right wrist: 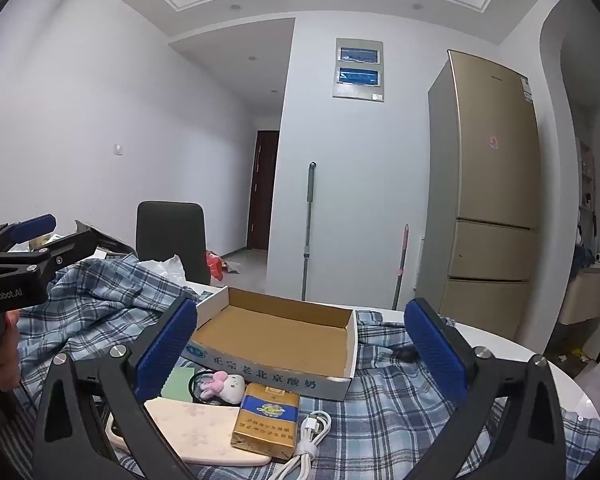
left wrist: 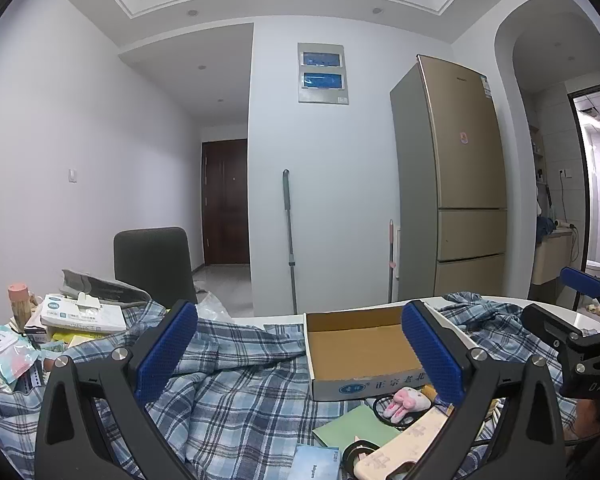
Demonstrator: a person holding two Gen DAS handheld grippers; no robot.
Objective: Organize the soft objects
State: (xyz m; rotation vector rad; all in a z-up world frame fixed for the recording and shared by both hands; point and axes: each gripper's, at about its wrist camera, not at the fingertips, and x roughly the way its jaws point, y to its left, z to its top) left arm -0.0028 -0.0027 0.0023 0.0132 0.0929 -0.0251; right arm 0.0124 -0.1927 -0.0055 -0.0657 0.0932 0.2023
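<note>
A blue plaid cloth lies rumpled over the table. On it stands an empty shallow cardboard box. Just in front of the box lies a small pink-and-white plush toy on a black hair-tie ring. My left gripper hovers open above the cloth, left of the box, with nothing between its blue pads. To the right, my right gripper is open and holds nothing, with the box and the toy ahead of it.
Near the toy lie a beige phone case, a gold cigarette pack, a white cable and a green card. Boxes and packets crowd the table's left. A dark chair and a fridge stand beyond.
</note>
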